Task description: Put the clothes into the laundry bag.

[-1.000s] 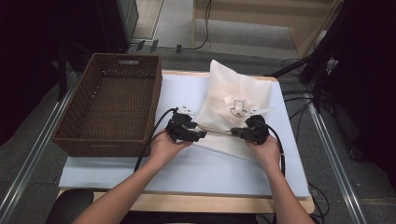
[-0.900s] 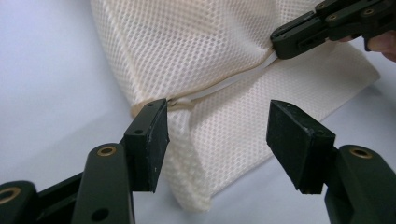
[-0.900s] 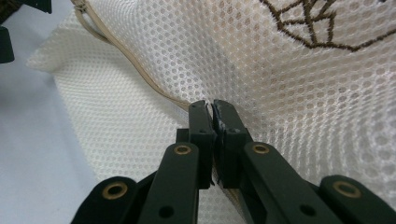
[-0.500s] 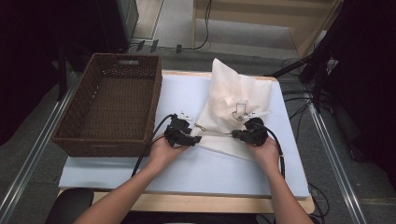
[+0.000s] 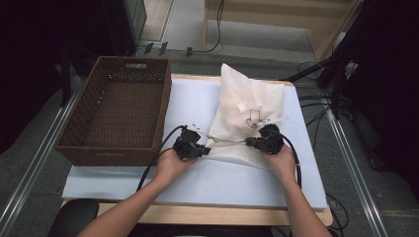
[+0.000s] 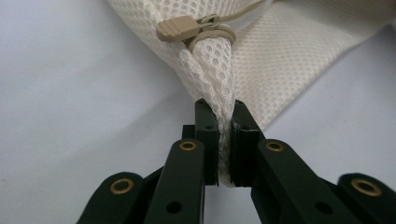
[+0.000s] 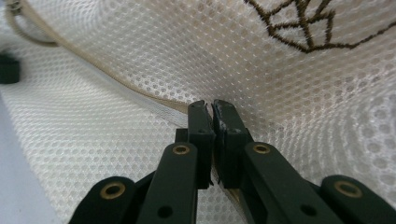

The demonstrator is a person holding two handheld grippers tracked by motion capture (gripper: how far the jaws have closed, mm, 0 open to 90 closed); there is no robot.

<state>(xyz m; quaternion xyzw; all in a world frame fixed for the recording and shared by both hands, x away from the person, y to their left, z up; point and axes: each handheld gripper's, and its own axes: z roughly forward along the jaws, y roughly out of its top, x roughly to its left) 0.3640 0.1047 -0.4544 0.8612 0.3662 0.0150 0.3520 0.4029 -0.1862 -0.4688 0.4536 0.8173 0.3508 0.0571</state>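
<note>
Mesh fills both gripper views, because I have each tool clamped on the white mesh bag (image 5: 247, 113) that lies on the right half of the white table cover (image 5: 197, 182), beside the brown wicker basket (image 5: 118, 116). My left gripper (image 6: 225, 140) pinches a gathered corner of the bag, jaws nearly closed with only the bunched fabric between them, just below the tan zipper pull (image 6: 180, 29). My right gripper (image 7: 211, 140) is closed tight on the fabric along the tan zipper line (image 7: 93, 65), under the embroidered arrow mark (image 7: 317, 28). I judge that I hold the two ends apart so the zipper edge stays taut, which would let the pull slide instead of bunching the cloth.
</note>
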